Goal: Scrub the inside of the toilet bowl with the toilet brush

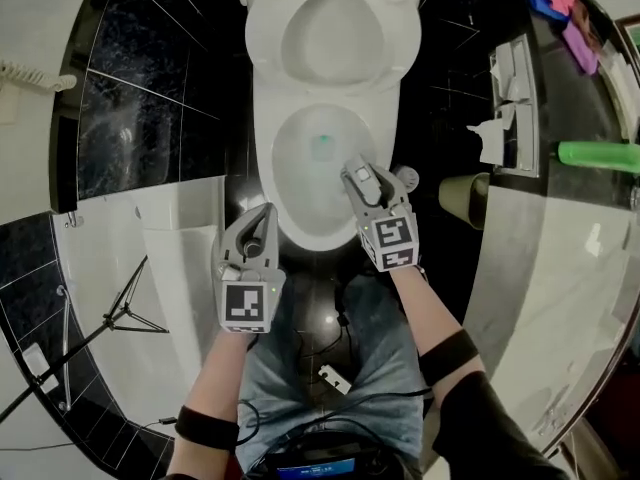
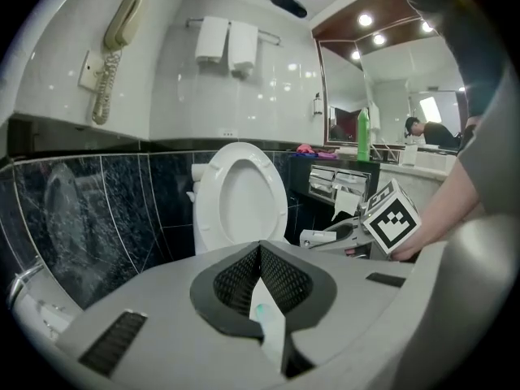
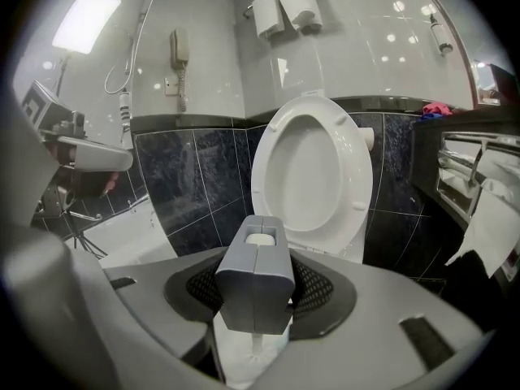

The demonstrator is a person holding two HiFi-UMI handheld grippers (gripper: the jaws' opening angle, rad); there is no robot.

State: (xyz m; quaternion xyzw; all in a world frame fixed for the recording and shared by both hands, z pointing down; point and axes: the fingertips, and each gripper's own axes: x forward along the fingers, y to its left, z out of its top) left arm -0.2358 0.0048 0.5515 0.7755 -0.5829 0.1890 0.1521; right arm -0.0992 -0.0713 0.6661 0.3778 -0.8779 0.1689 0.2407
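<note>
The toilet brush (image 3: 256,279) is clenched in the right gripper (image 1: 362,186). In the right gripper view its grey, block-shaped handle is seen pinched between the two meshed pads (image 3: 321,287), and a white shaft is seen running down from it. From the head view this gripper is placed over the toilet bowl (image 1: 296,183) at about 4 o'clock on the rim and is pointed inward toward a teal patch (image 1: 323,146) near the bowl's middle. The brush head cannot be made out in any view.

The left gripper (image 1: 266,218) is held just outside the bowl at about 7 o'clock, close to the rim but not shown touching it. Its jaws are brought together at the tips and nothing is gripped between them — only white porcelain is seen through the wedge below the tips.

The toilet seat (image 1: 330,38) is raised upright at 12 o'clock, backed by dark marbled tiles (image 3: 195,177). A wall telephone (image 3: 180,51) is mounted at 10 o'clock in the right gripper view, and folded towels (image 3: 284,6) are hung at 12 o'clock. In the head view a green bottle (image 1: 600,155) is seen on the counter at 3 o'clock — a tripod (image 1: 120,313) is stood at 8 o'clock.
</note>
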